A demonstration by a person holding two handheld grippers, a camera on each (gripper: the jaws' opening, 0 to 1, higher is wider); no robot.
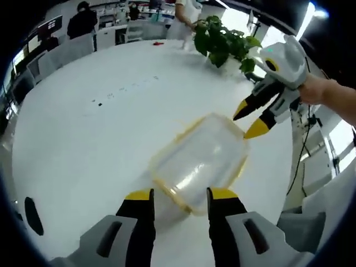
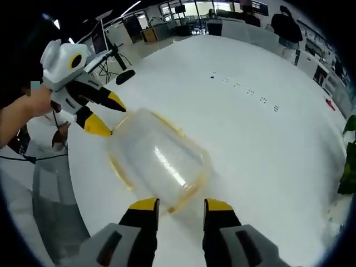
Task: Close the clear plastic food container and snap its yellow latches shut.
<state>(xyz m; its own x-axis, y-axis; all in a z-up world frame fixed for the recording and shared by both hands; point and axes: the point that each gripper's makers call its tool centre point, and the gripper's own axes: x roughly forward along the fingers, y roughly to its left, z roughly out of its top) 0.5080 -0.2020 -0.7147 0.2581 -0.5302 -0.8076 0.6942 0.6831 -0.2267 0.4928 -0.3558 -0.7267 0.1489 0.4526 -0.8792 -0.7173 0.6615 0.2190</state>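
Observation:
A clear plastic food container (image 1: 199,158) with a yellow rim lies on the round white table (image 1: 100,133). Its lid looks seated on top; the latches are too blurred to read. My left gripper (image 1: 181,196) stands open at the container's near corner, yellow tips on either side of the edge. The right gripper (image 1: 251,121) comes in from the right, open, its tips at the far corner. In the right gripper view, the container (image 2: 158,161) lies just ahead of my open right gripper (image 2: 181,206), and the left gripper (image 2: 103,114) touches the opposite end.
A green potted plant (image 1: 225,41) stands at the table's far side. Chairs and people are beyond the table (image 1: 83,22). Small dark specks (image 1: 111,95) dot the tabletop. A person's hand (image 1: 317,89) holds the right gripper. The table edge (image 1: 289,167) is close to the container.

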